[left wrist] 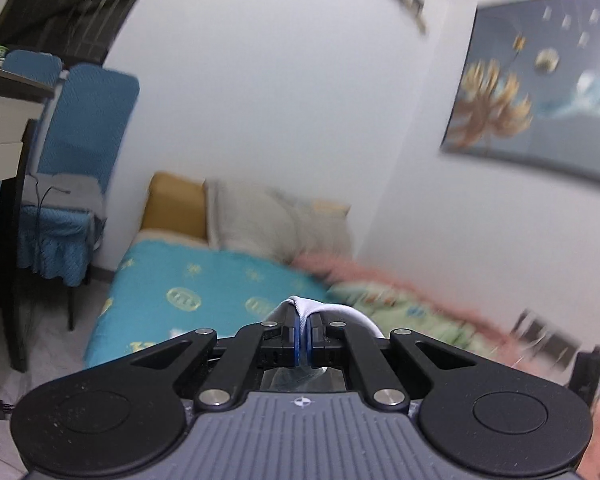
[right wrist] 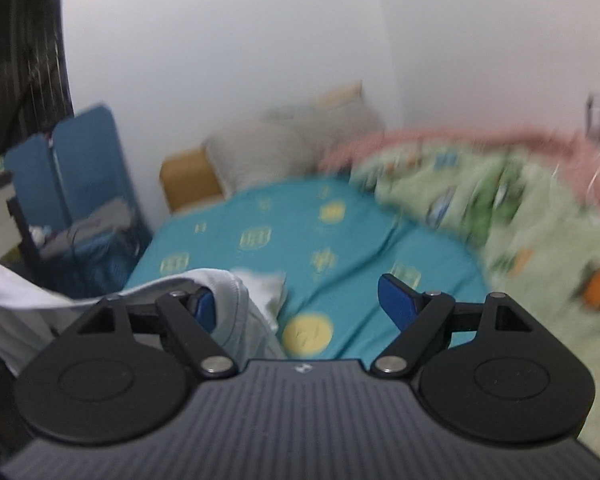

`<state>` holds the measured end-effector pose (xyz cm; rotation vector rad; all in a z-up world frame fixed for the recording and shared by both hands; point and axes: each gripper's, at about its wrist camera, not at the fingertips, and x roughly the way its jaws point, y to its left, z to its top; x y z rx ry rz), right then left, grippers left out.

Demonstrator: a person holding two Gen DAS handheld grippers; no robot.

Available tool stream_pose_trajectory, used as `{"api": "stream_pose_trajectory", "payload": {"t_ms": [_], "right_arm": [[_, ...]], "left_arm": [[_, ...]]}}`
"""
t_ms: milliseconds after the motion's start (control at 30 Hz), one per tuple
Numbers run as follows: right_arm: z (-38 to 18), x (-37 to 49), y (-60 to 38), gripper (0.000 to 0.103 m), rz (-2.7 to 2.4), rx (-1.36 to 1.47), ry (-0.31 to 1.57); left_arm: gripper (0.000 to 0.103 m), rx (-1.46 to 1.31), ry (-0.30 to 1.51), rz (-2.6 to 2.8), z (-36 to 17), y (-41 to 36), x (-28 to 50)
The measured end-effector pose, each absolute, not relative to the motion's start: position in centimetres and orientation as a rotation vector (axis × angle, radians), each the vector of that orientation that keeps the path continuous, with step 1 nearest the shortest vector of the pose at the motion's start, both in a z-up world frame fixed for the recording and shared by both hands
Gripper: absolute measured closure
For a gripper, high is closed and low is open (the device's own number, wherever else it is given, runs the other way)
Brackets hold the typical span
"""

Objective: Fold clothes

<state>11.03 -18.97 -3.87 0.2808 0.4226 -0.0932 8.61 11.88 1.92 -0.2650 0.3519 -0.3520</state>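
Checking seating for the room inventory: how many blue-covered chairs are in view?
2. Both stand side by side against the wall left of the bed: one chair partly behind the desk, the other chair nearer the bed. More may be hidden.

Both wrist cams sit right behind their fingers, held up over the near end of the bed (left wrist: pixel 204 280), facing the far pillows (right wrist: pixel 260 152) and wall, sharing that whole stretch.

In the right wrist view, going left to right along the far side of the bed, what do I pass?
Blue chairs → yellow headboard → grey pillow → green quilt.
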Motion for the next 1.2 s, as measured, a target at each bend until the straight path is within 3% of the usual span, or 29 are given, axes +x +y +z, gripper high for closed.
{"api": "stream_pose_trajectory", "payload": {"t_ms": [167,300,333,400,500,700,1067,1200], "right_arm": [[-9.3,16.9,-21.1,0.021,-0.131,0.358,0.624],[-13.0,18.8,-21.5,0.021,-0.151,0.420,0.746],[-13.3,18.9,-21.3,0.021,-0.146,0.421,0.759],[-13.4,18.8,-20.9,0.021,-0.135,0.420,0.756],[-13.0,18.5,-20.6,0.021,-0.130,0.420,0.741],[-12.0,18.0,-21.0,0.021,-0.159,0.418,0.702],[-8.6,15.2,-20.2,0.021,-0.195,0.369,0.492],[-7.4,14.0,-19.7,0.021,-0.194,0.357,0.411]], "left_arm": [[0.098,-0.235,0.590,-0.324,-3.3,11.6,17.1],[0.090,-0.178,0.702,-0.275,-7.5,11.6,21.1],[0.086,-0.160,0.704,-0.269,-7.7,11.5,21.2],[0.061,-0.118,0.682,-0.260,-7.5,11.4,20.7],[0.044,-0.056,0.649,-0.248,-7.1,11.3,19.9],[0.029,0.120,0.495,-0.264,-4.6,8.3,16.4],[0.026,0.590,0.372,-0.178,-11.3,-2.9,17.0],[0.026,0.631,0.291,-0.038,-11.8,-4.0,18.2]]}}
